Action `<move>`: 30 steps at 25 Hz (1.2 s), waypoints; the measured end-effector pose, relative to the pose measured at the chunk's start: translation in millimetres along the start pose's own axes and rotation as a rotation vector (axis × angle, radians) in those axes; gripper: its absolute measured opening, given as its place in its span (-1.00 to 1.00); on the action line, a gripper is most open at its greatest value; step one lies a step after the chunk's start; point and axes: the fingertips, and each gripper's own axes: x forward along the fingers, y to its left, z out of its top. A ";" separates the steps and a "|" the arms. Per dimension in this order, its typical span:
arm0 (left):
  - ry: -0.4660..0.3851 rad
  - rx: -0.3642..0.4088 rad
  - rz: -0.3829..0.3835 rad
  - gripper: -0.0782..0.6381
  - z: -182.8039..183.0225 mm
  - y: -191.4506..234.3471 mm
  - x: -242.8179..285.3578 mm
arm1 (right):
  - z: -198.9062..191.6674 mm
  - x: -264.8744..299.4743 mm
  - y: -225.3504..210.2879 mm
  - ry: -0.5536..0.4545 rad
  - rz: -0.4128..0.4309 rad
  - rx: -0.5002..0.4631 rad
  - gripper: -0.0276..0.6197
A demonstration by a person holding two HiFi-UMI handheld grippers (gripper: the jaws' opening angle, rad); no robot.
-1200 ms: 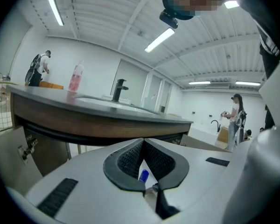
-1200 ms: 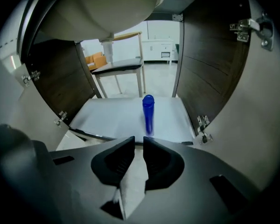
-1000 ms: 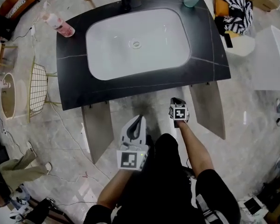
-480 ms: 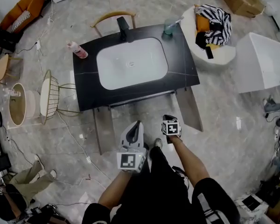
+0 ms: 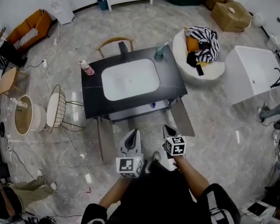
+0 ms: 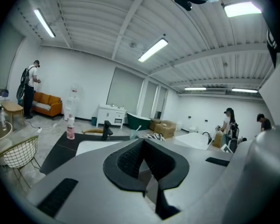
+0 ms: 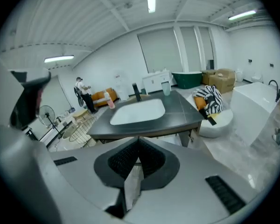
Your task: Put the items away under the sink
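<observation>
Grey marble floor (image 5: 214, 139) spreads wider around the black bench (image 5: 170, 80), which sits farther off than a second ago. Its two cabinet doors (image 5: 106, 139) hang open beneath the white sink (image 5: 129, 79). The pink bottle (image 5: 86, 67) and the teal cup (image 5: 159, 49) stand at the bench's back corners as before. The left gripper (image 5: 134, 133) and the right gripper (image 5: 167, 129) have both come up, each with its jaws pressed together and nothing between them.

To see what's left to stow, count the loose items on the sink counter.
2. A pink bottle stands at the counter's far left corner; a green cup stands at its far right corner. The cabinet below may hide more.
</observation>
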 end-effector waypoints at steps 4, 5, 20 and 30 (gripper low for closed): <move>-0.043 0.033 -0.016 -0.74 17.3 -20.4 -22.7 | 43.9 -65.1 32.5 -0.147 0.036 -0.025 -0.88; -0.068 0.040 -0.010 -0.74 23.4 -24.1 -29.3 | 52.9 -81.3 41.7 -0.182 0.043 -0.036 -0.88; -0.134 0.059 0.016 -0.74 37.4 -31.2 -51.9 | 95.1 -170.5 91.4 -0.395 0.104 -0.137 -0.88; -0.134 0.049 0.008 -0.74 33.7 -33.5 -51.7 | 93.4 -165.9 94.8 -0.393 0.113 -0.149 -0.88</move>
